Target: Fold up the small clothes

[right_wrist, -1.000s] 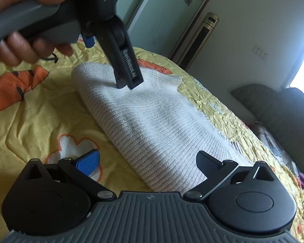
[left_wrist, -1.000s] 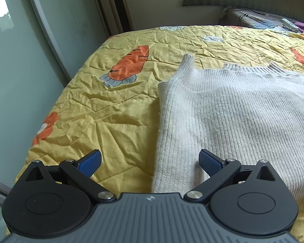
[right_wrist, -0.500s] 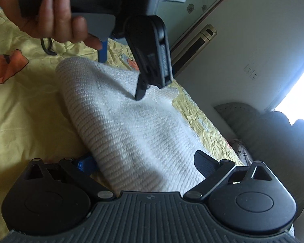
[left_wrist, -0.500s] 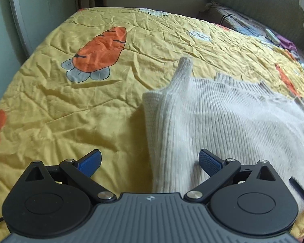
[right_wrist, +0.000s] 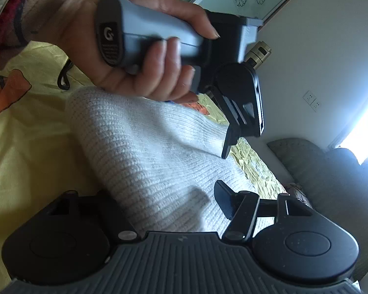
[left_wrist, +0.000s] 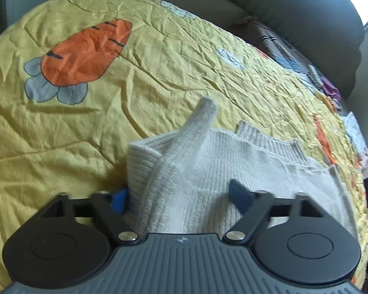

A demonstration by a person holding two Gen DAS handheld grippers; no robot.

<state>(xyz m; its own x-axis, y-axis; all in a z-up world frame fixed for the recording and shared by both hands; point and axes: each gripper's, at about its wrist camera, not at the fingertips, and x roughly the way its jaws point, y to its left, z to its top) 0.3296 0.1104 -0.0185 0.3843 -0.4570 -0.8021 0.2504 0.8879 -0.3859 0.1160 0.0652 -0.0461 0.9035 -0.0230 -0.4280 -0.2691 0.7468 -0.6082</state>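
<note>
Left hand-held gripper (left_wrist: 176,196) and right hand-held gripper (right_wrist: 164,203), jaws just closing, pinch sweater (left_wrist: 208,171) edge on bed (left_wrist: 159,73), ready for lifting into fold.

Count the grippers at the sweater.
2. The left gripper clamps the sweater at its folded edge; the right gripper clamps the same sweater further along. Both have just been closing their jaws on the knit. No other is in view.

A bed under a crumpled yellow quilt printed with orange carrots (left_wrist: 159,56) fills the room, a dark padded headboard (left_wrist: 306,17) beyond it below a bright window (right_wrist: 365,122).
</note>
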